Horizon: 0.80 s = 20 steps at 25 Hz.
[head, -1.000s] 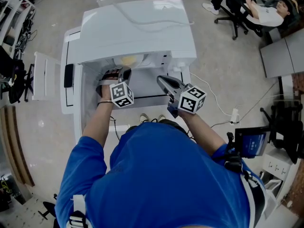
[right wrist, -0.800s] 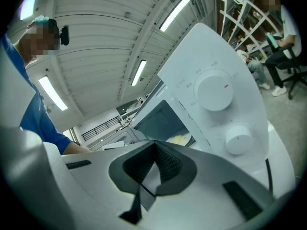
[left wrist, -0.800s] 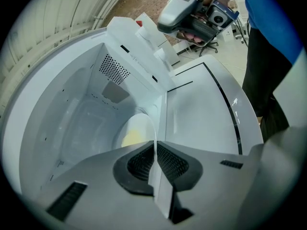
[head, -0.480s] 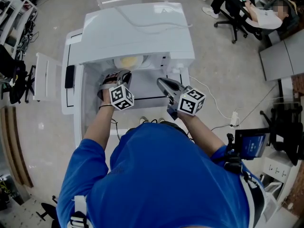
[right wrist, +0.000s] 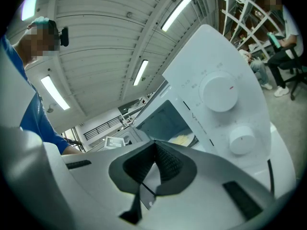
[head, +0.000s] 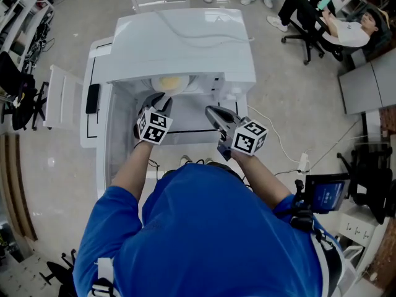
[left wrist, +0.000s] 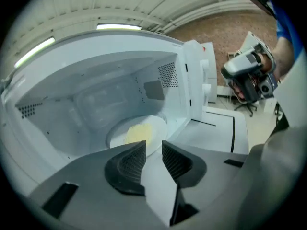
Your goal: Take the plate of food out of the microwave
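The white microwave stands with its door swung open to the left. Inside, a white plate with yellow food lies on the turntable. My left gripper is at the mouth of the cavity, just short of the plate. Its jaws are opening, with a gap and nothing between them. My right gripper hovers in front of the control panel, apart from it, and is shut on nothing. The plate shows past the panel's edge.
Two round knobs sit on the panel at the cavity's right. A cable runs across the floor to a power strip. A person sits on an office chair at the back right. Shelving lines the left.
My left gripper has pushed a little farther toward the plate in the cavity. The right gripper has stayed almost where it was, still shut.
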Available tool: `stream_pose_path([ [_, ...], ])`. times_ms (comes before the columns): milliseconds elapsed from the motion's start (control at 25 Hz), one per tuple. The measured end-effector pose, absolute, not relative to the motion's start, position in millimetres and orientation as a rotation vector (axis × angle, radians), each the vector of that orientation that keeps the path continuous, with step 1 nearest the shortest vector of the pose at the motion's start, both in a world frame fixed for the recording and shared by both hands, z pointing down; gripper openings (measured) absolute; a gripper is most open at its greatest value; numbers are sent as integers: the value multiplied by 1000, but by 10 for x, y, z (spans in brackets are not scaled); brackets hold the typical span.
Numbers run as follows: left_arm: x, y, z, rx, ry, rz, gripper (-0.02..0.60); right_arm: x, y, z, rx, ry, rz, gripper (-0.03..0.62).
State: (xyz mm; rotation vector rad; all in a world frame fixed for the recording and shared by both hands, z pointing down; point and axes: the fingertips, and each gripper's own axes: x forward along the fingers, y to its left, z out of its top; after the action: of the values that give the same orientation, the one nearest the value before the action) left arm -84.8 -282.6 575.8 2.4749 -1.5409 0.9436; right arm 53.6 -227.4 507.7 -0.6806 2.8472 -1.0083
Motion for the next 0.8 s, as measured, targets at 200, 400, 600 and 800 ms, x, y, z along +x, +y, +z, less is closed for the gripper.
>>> stream_pose_path([
  [200, -900, -2822, 5732, 2325, -1572, 672, 120, 511, -2241, 5078, -666, 2856, -1006, -5],
  [400, -1002, -2780, 5777, 2129, -1583, 420, 135, 520, -2225, 5116, -669, 2854, -1026, -5],
  [600, -1051, -2750, 5808, 2047, -1581, 323, 140, 414, -2279, 5327, -663, 2809, -1170, -5],
  [800, -1084, -2685, 5814, 2034, -1587, 313, 140, 179, -2423, 5559, -664, 2696, -1356, -5],
])
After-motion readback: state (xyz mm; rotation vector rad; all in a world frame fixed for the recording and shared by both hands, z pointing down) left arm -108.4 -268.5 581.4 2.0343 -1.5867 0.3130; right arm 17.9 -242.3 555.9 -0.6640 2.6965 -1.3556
